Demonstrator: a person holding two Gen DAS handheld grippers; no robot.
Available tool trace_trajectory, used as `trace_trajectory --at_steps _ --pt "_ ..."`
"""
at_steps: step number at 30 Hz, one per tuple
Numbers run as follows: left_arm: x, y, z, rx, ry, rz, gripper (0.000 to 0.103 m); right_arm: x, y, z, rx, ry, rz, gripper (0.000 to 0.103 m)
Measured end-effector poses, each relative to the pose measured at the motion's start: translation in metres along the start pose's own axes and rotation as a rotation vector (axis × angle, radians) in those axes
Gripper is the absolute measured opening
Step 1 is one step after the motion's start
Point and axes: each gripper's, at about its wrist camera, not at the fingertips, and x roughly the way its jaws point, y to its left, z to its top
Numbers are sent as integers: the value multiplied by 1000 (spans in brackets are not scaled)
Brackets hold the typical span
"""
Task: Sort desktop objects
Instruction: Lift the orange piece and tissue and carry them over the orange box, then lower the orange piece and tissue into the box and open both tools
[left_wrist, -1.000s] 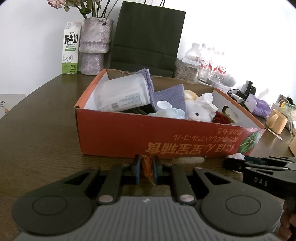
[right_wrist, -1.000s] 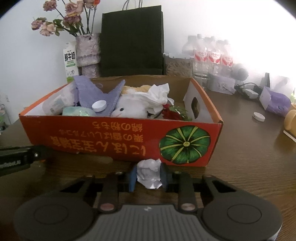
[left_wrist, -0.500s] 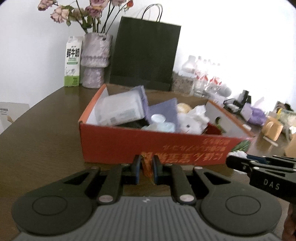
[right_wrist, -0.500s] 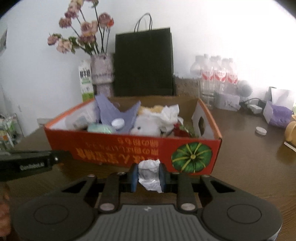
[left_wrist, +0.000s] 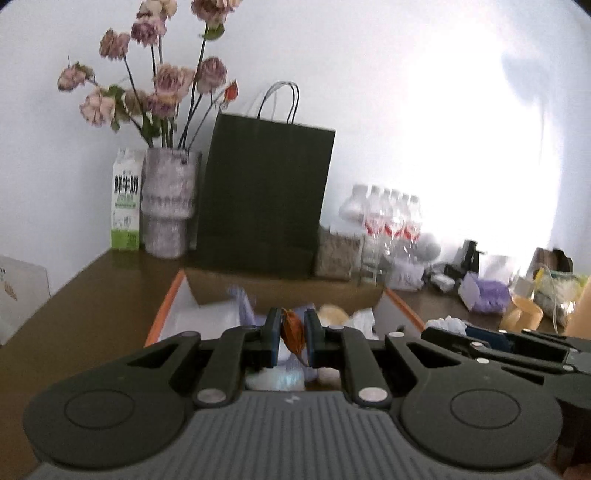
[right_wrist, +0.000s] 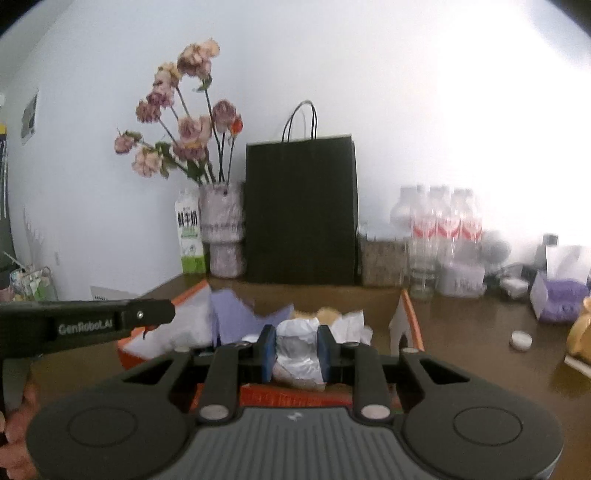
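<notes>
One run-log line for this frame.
left hand-held gripper: shut on dried leaf | right hand-held gripper: shut on crumpled paper | both over orange box

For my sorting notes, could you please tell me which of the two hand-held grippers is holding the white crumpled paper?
The right hand-held gripper holds the white crumpled paper; the left hand-held gripper grips a small orange-brown leaf.

left hand-held gripper (left_wrist: 291, 341) | black linkages, blue pads, silver rivets, grey ribbed body, white "GenRobot.AI" lettering
</notes>
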Motion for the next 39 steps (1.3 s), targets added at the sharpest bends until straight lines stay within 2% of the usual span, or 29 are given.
trace_trajectory --at_steps 8,13,17,21,26,29,30,31,32,33,34,35,37,38,39 --pt "42 -6 17 16 -11 31 14 40 -15 25 -19 -14 -24 23" --pt "82 -3 5 27 -5 53 14 76 -27 17 1 9 -24 23" --pt "112 3 -14 55 85 65 14 99 -36 -4 -4 60 -39 23" --pt "118 2 -24 85 109 83 14 112 -40 -14 7 105 -38 23" --pt "118 -2 -32 122 119 99 14 111 -38 -19 8 112 -33 23" --pt "117 -4 -33 137 107 115 18 110 -38 -21 8 116 -27 27" --pt "115 -4 -32 138 100 117 29 109 -37 -22 10 116 -27 29" --pt "113 -4 -32 136 90 108 37 108 -37 -22 8 115 -27 31" --pt "110 -5 -31 133 78 92 42 107 -37 -21 8 112 -26 37" --pt "107 -6 -30 134 62 90 58 105 -37 -21 8 106 -21 46" --pt "103 -8 -29 144 37 96 68 102 -37 -19 8 96 -18 50" --pt "98 -11 -29 158 12 100 70 98 -37 -18 8 82 -20 59" --pt "93 -15 -27 172 -26 158 88 92 -37 -15 6 55 -39 65" --pt "92 -15 -25 169 -36 179 92 89 -38 -13 8 47 -48 72" --pt "91 -13 -24 160 -40 183 98 86 -39 -12 14 35 -58 83"
